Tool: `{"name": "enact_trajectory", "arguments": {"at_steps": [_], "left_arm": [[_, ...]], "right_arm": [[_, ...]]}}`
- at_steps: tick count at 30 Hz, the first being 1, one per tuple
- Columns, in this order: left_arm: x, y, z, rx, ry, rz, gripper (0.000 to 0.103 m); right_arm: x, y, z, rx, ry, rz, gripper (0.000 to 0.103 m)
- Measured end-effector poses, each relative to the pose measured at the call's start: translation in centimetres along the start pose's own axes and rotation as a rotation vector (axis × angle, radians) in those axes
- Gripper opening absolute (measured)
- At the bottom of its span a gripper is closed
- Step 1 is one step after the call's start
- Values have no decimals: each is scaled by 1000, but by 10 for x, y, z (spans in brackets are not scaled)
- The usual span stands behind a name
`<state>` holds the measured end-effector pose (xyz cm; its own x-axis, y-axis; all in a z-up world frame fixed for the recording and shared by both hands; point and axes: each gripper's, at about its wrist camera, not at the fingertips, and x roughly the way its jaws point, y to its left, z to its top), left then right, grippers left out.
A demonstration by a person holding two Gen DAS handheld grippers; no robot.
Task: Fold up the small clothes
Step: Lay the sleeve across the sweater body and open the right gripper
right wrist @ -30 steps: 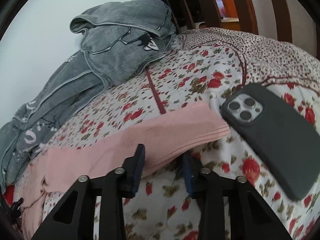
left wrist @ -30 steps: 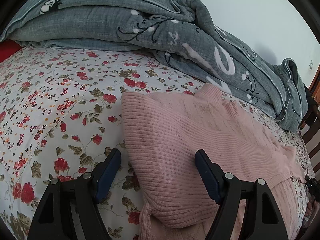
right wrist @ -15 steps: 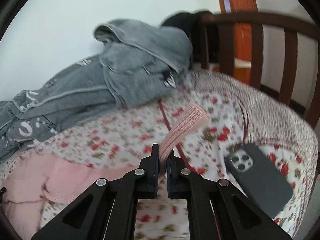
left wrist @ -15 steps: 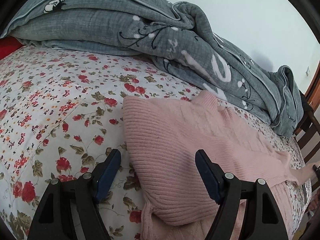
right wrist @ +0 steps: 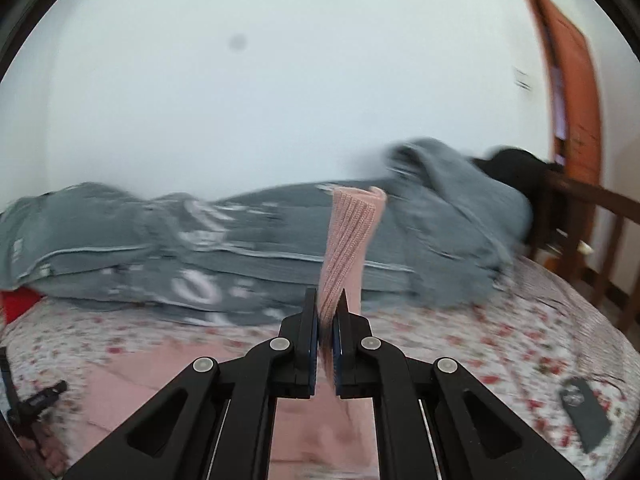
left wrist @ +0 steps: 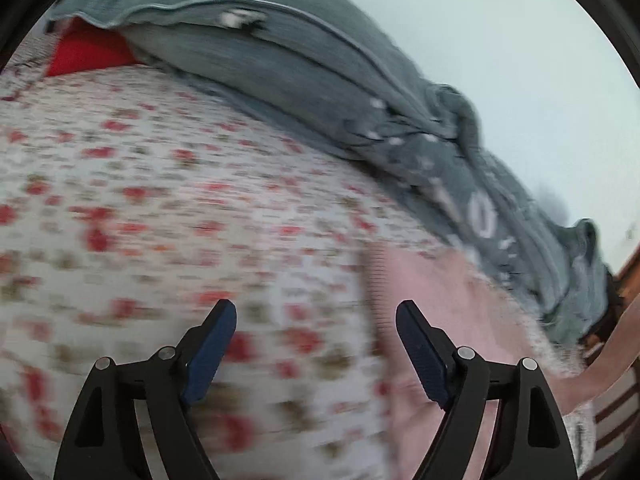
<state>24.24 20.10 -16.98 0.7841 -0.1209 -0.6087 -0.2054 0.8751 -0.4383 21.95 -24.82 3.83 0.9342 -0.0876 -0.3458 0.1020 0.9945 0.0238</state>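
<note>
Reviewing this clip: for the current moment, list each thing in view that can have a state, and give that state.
left gripper: open, holding nothing, over the floral bedsheet.
right gripper: shut on the pink sleeve, raised above the bed.
pink sweater: lying on the bedsheet, sleeve lifted off it.
grey quilt: bunched along the wall side of the bed.
phone: lying camera side up on the bedsheet.

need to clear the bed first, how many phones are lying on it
1. A dark-cased phone lies camera side up on the floral sheet, near the bed's right edge in the right wrist view. Others could be hidden under the grey quilt.
</note>
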Motion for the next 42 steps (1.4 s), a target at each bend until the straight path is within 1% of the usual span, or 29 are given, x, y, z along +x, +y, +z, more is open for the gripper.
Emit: {"name": "enact_trajectory", "arguments": {"at_steps": [3,4,6,7,9,10,13,14,15,16,17,18,20,22,24,25,26,27,30,31,32,34,36,37,38,39,40,41,42], "left_arm": [[-14,24,1,21,-35,93,82],[-15,31,1,20,-43,107,84],[-11,44,-2,8,-33,85,85],[-8,48,-4,3,-29,70,86],[-10,47,-5,17,-46,56,88],[-11,47,-6,27,-54,37,93],[-13,49,-7,29,-52,8,94],[-14,50,-7,23,-56,-1,94],[-15,51,-8,18,-60,-10,94],[-16,53,-8,13,-63,-16,94],[-16,53,-8,10,-65,-19,94],[-16,53,-8,11,-69,-19,94],[-15,53,-8,14,-70,-15,94],[-16,53,-9,16,-70,-17,94],[-18,54,-10,22,-70,-35,94],[-21,52,-12,34,-76,-61,93],[-23,49,-13,53,-76,-84,93],[-24,43,-13,79,-65,-109,93],[-30,2,-19,216,-23,-218,92],[-30,-12,-22,263,-27,-230,92],[-24,-33,-24,318,-14,-226,92],[-4,-59,-24,348,46,-191,90],[18,-69,-20,304,98,-160,74],[28,-69,-18,267,122,-157,62],[37,-67,-16,225,150,-158,52],[42,-64,-15,196,168,-160,44],[47,-62,-16,174,184,-172,30],[49,-61,-16,165,198,-199,20],[48,-61,-17,166,191,-206,17]], "right_arm": [[10,83,-7,-57,15,132,6],[14,101,-11,-67,25,161,6],[27,152,-28,-92,69,247,6],[39,183,-44,-117,115,292,6],[59,225,-77,-173,190,322,6],[66,238,-91,-190,216,321,6],[99,270,-137,-217,364,398,10],[103,272,-143,-216,382,413,16],[102,278,-147,-215,385,420,28],[100,276,-150,-216,385,431,37],[92,269,-148,-215,364,442,54],[85,260,-147,-211,334,445,60],[70,233,-140,-203,290,426,61],[60,197,-134,-202,263,360,61],[58,162,-128,-209,237,256,61],[59,139,-127,-221,227,178,61],[64,111,-127,-231,231,85,62],[70,91,-127,-225,247,45,62],[90,36,-134,-135,314,-12,62],[94,26,-135,-108,326,-15,62],[103,10,-139,-55,350,-8,62],[114,-2,-145,10,392,33,62],[128,-8,-153,54,448,83,62],[130,-7,-156,53,460,91,61],[134,-7,-159,48,475,100,54],[135,-8,-162,55,487,126,33],[135,-7,-163,57,490,135,29],[134,-8,-164,60,481,138,28],[132,-8,-164,62,472,150,25]]}}
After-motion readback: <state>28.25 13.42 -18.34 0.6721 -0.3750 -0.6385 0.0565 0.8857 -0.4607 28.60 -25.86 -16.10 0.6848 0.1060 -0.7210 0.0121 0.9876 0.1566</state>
